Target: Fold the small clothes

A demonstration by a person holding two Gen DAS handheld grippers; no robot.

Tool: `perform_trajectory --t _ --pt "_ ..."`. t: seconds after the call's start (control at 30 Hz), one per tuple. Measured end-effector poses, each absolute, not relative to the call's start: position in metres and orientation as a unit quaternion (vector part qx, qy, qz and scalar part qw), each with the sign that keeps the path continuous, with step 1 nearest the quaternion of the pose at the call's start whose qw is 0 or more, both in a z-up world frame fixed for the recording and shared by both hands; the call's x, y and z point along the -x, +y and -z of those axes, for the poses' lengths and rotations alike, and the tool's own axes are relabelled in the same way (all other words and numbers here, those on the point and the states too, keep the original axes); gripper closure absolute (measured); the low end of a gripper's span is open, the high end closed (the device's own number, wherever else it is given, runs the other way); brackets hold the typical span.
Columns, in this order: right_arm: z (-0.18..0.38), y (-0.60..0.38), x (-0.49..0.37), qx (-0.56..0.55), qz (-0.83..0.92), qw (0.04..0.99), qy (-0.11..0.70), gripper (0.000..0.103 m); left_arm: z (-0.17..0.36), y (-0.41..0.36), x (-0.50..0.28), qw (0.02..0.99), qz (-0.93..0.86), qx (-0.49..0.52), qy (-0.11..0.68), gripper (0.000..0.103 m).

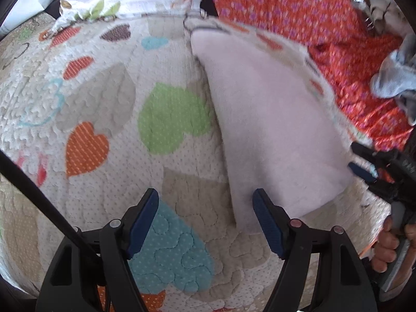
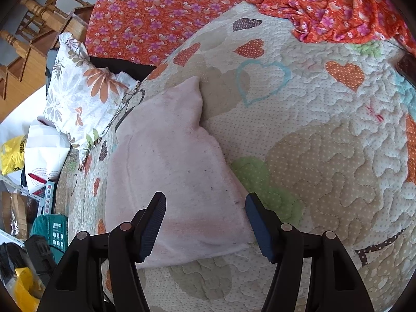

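Your left gripper (image 1: 205, 222) stands wide apart, gripping nothing, poised over the near edge of the pink cloth (image 1: 265, 130). Your right gripper (image 2: 205, 227) is likewise spread and empty above the same cloth. The cloth lies flat on the heart-patterned quilt (image 2: 325, 156), beside the floral pillow (image 2: 78, 88).

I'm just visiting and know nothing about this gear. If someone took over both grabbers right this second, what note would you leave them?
Left gripper: open, holding nothing, above the pink cloth's near edge.
Right gripper: open, empty, above the same cloth.
The cloth lies flat on the heart-patterned quilt, tapering to a point at its far end; it looks partly folded, hard to be sure.
A grey garment lies on the orange floral fabric.
Left: finish the pink cloth, then probably fold the grey one.
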State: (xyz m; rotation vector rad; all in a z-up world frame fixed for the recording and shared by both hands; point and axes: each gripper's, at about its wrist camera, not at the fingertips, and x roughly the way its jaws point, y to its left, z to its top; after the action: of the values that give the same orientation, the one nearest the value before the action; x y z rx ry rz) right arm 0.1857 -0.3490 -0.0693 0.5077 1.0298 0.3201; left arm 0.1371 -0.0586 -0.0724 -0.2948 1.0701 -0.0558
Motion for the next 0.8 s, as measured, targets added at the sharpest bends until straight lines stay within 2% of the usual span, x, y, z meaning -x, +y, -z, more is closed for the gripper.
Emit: perform_trajectory --t 0.27,0.43,0.53,0.6,0.8 --pt "0.069 -0.346 -0.186 -0.227 -0.147 0.833 0.484 0.033 0.062 -0.054 -0.131 0.862 0.026 0.143 0.486 0.029" --pt "0.066 -0.351 -0.181 -0.209 -0.121 0.847 0.473 0.033 0.030 -0.052 -0.113 0.907 -0.020 0.102 0.408 0.029" --pt "0.060 -0.354 -0.173 -0.187 -0.098 0.864 0.456 0.033 0.006 -0.045 -0.094 0.937 -0.065 0.080 0.335 0.016" --pt "0.055 -0.355 -0.167 -0.174 -0.091 0.874 0.444 0.033 -0.015 -0.037 -0.074 0.957 -0.102 0.071 0.263 0.001" --pt "0.052 -0.349 -0.138 -0.165 -0.092 0.885 0.425 0.033 -0.057 -0.018 -0.031 0.976 -0.123 0.058 0.169 0.000"
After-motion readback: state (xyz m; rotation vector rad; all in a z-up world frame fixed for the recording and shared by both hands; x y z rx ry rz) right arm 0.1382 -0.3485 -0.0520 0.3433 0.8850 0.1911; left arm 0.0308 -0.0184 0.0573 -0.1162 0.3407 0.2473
